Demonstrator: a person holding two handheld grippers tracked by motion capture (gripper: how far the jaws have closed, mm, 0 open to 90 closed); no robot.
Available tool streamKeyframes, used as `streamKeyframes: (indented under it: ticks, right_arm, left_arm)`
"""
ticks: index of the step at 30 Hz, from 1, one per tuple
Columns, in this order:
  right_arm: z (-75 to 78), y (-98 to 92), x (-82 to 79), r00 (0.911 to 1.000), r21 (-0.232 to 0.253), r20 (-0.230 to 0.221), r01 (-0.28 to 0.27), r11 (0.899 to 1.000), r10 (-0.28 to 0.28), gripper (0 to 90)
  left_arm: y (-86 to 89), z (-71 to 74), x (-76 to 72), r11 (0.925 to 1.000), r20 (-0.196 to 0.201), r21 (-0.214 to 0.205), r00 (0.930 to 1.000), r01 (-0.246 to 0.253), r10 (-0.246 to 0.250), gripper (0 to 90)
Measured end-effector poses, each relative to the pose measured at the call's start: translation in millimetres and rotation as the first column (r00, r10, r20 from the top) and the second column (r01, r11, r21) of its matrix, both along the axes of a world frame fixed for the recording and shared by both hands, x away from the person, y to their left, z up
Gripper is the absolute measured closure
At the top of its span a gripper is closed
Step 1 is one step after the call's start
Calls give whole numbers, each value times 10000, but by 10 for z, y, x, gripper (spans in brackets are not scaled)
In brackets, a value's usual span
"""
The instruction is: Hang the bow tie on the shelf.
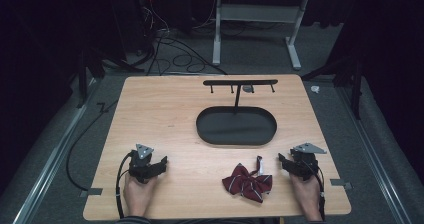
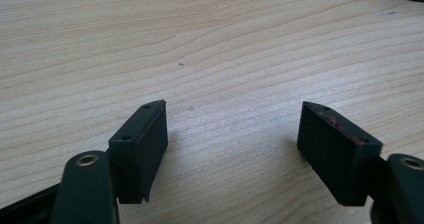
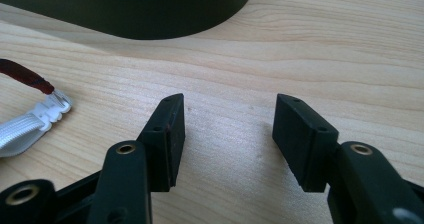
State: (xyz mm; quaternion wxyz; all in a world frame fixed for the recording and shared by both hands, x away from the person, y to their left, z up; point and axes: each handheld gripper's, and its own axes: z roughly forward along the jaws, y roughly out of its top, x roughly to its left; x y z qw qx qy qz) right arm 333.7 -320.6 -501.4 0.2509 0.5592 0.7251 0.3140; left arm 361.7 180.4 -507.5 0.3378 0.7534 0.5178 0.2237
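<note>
Status: no handling has begun. The bow tie (image 1: 247, 183), dark red with pale edging, lies flat on the table (image 1: 165, 114) near the front edge, right of centre. Its white strap (image 3: 27, 126) trails toward the back edge and ends in a small clasp.

The right gripper (image 1: 286, 162) rests on the table near the front right corner, just beside the bow tie but apart from it. In the right gripper view its jaws stand wide apart with bare wood between them; the strap lies off to one side, outside the jaws.

The left gripper (image 1: 161, 165) rests near the front left corner, well apart from the bow tie. Its jaws are likewise spread, with nothing between them.

The black stand (image 1: 239, 86), a crossbar with small pegs on an oval tray base (image 1: 236, 136), occupies the table centre toward the back edge. Its pegs appear to carry nothing.

Judged remaining: grasp the bow tie, lift it, and probably hang it on the stand. All steps are outstanding.
</note>
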Motion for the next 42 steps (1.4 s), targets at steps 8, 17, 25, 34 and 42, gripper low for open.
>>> streamKeyframes:
  ticks: [8,17,25,34,42]
  right_arm:
    - [0,0,1,10000,3,-7,-41,10000,41,474]
    - [0,1,2,10000,32,-28,-87,10000,87,473]
    - [2,8,3,9998,43,-45,-179,9998,179,467]
    - [35,17,-19,9987,340,-122,-499,9982,503,470]
    - [158,110,-110,9911,840,310,-1319,9877,1297,485]
  left_arm:
    - [0,0,0,10000,2,-4,10000,-1,1,286]
    - [0,0,1,10000,-1,-3,10000,2,-2,286]
    - [2,1,1,10000,-16,10,10000,22,-22,284]
    - [-1,0,2,10000,-10,-18,10000,12,-12,281]
    - [1,1,1,10000,-23,6,10000,29,-29,281]
